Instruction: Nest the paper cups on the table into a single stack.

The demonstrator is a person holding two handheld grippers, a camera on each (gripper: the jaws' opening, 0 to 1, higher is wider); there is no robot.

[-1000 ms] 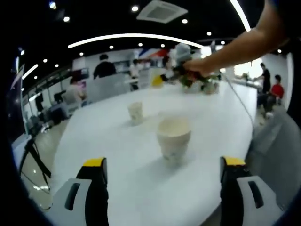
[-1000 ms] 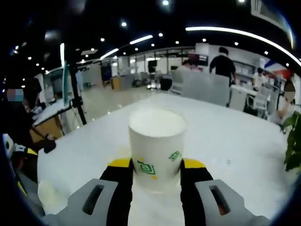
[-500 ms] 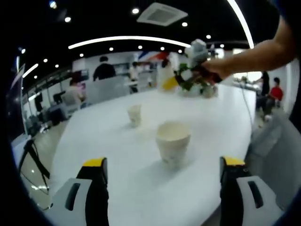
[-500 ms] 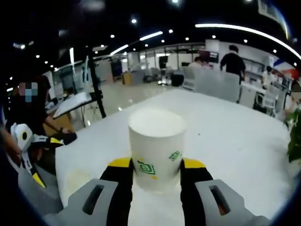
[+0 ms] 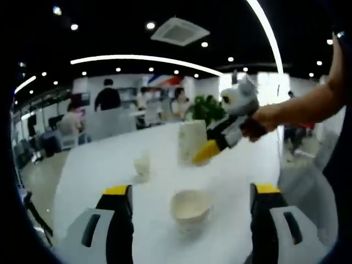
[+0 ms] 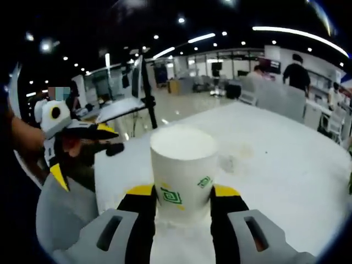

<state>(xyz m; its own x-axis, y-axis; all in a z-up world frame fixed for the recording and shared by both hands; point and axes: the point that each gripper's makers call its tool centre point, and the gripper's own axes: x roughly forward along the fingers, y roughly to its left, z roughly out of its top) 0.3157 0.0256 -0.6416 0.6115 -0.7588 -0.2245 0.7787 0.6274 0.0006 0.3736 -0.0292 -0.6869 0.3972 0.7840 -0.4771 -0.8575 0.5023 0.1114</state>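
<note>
In the right gripper view, the right claw (image 6: 182,199) was clamped on a white paper cup (image 6: 183,169) with a green logo, its yellow-tipped jaws pressed against the cup's lower sides and the open mouth facing up. The cup was held in the air above the white desk (image 6: 264,154). At the left edge of that view the left claw (image 6: 82,135) showed with its jaws spread wide and nothing between them.

In the left gripper view, the left claw (image 5: 187,192) stood wide open and empty — below and between its jaws a second paper cup (image 5: 191,208) sat upright on the desk (image 5: 93,170). A third, smaller-looking cup (image 5: 142,166) stood farther back to the left, well apart. The right claw (image 5: 212,148) came in from the right, gripped in a person's hand (image 5: 264,118), carrying the held cup (image 5: 191,141) above the desk — higher than the cup between the jaws. A green plant (image 5: 207,108) stood at the desk's far side.
</note>
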